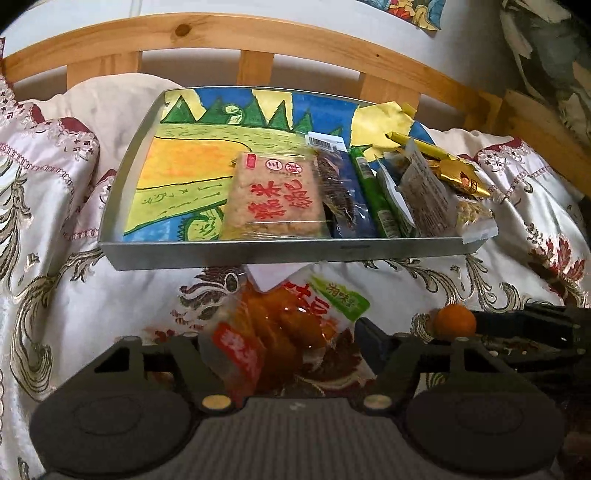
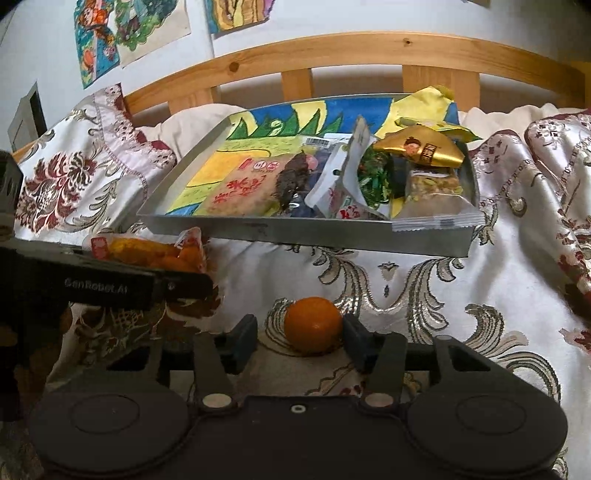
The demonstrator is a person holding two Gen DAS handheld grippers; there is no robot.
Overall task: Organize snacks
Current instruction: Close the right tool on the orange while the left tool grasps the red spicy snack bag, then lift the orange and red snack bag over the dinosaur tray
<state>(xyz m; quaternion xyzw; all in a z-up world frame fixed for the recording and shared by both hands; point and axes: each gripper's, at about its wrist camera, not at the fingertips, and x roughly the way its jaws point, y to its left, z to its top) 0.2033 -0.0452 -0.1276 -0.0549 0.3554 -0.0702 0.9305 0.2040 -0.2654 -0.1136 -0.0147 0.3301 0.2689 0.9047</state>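
A grey metal tray [image 1: 229, 253] [image 2: 295, 236] with a colourful drawing inside lies on the bed, with several snack packets packed at its right half. My left gripper [image 1: 284, 343] stands just before the tray's front wall, around an orange snack packet [image 1: 291, 321] [image 2: 147, 253]; the jaws look wide and I cannot tell if they clamp it. My right gripper [image 2: 301, 341] is open on the bedspread with a small orange [image 2: 313, 324] [image 1: 454, 322] between its fingers, the right finger touching it.
A patterned white and red bedspread [image 2: 461, 295] covers the bed. A wooden headboard [image 1: 258, 40] and pillows stand behind the tray. Drawings [image 2: 122, 33] hang on the wall. The left gripper's body [image 2: 103, 284] sits at the left of the right wrist view.
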